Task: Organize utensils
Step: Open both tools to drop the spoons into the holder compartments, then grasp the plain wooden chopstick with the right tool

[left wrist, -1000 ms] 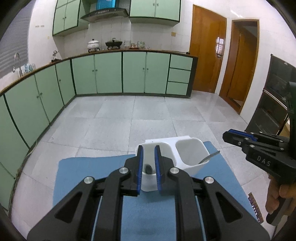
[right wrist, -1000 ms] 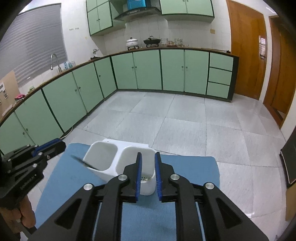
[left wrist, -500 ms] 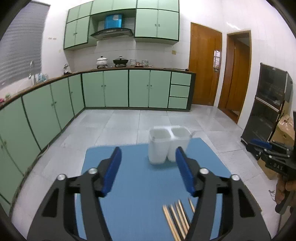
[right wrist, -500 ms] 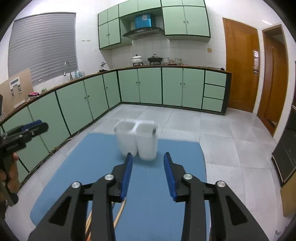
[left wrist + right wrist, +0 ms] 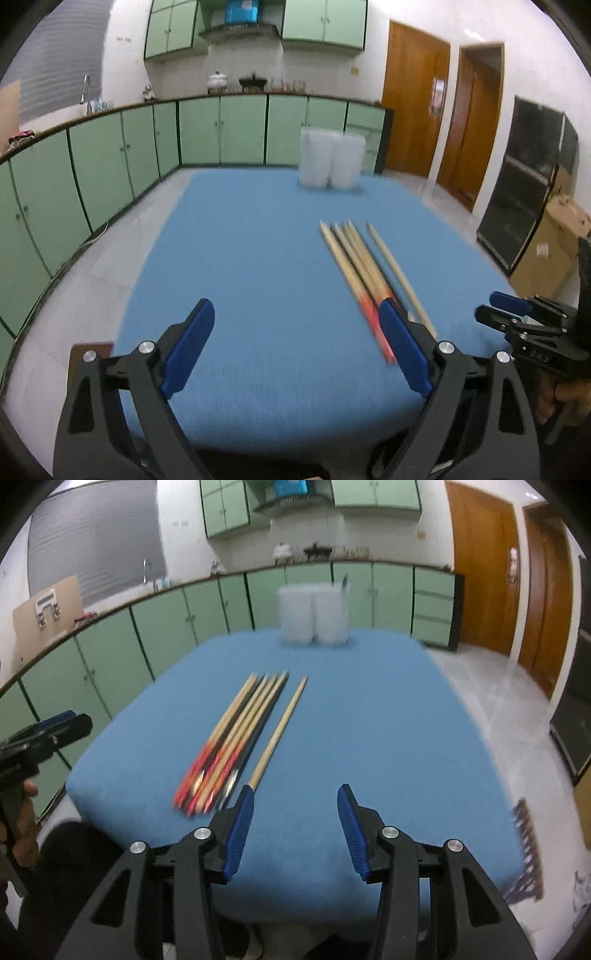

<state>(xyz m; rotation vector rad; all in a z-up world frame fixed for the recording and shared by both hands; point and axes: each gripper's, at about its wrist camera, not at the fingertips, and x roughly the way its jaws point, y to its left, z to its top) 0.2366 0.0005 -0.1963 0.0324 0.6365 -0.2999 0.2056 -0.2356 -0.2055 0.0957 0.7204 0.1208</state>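
Both tools are now hanging back over the near edge of the desk (image 5: 240, 258), where a second ago they were standing closed right at the white holder; the chopsticks, out of sight then, are now lying in full view. Nearest the cameras, the left tool (image 5: 295, 343) is opening wide with only bare blue cloth between its jaws, and the right tool (image 5: 295, 825) is also opening, about half spread, with nothing between its blue pads either. Just beyond the right tool and slightly to its left, the chopsticks (image 5: 236, 738) are lying as a tight bundle with red-painted butt ends toward the tools and tips pointing away, while a single plain chopstick (image 5: 280, 731) is lying just beside that bundle, its near end almost under the right tool's left finger. Well beyond the chopsticks, at the desk's far edge, the white holder (image 5: 314, 614) is standing upright with two compartments, and a dark, thin handle (image 5: 344, 580) is poking out of its right one. Judging from this, one utensil is already sitting in the holder, and every chopstick is still waiting on the cloth, so most of the sorting seems to be left.
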